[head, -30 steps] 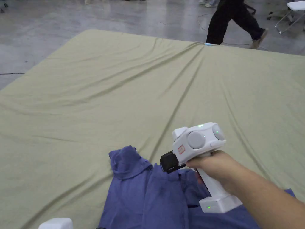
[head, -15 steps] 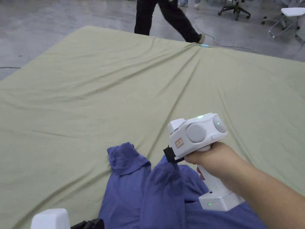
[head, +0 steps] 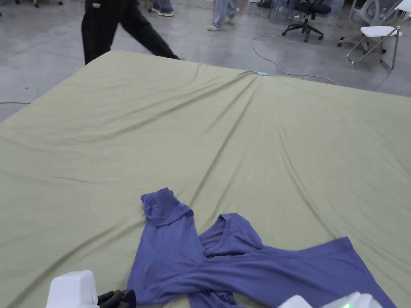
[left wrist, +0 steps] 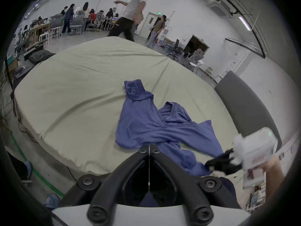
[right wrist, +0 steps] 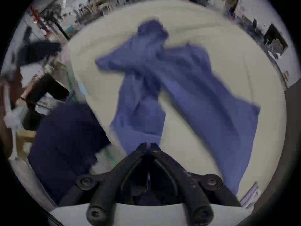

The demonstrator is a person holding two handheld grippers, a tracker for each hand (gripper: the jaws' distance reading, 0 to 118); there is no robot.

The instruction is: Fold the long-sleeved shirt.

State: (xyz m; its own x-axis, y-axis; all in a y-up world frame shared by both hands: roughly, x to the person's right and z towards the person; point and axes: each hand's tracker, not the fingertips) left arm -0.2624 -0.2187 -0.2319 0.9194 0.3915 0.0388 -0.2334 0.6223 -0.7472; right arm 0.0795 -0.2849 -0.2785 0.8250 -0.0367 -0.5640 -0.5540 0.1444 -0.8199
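Shirt (head: 241, 264) lies crumpled at the near edge of the green sheet (head: 200, 132); judged still spreading. Left gripper (left wrist: 149, 148) pressed together, empty; right gripper (right wrist: 148, 145) looks pinched on its hem. Next: pull it flat

No readable text, brand or number anywhere. Green sign (left wrist: 159, 13) above far door in left gripper view: glows, characters too small. Pale strip (left wrist: 281, 155) on wall at right carries dark marks, illegible. Right gripper view too blurred for any lettering.
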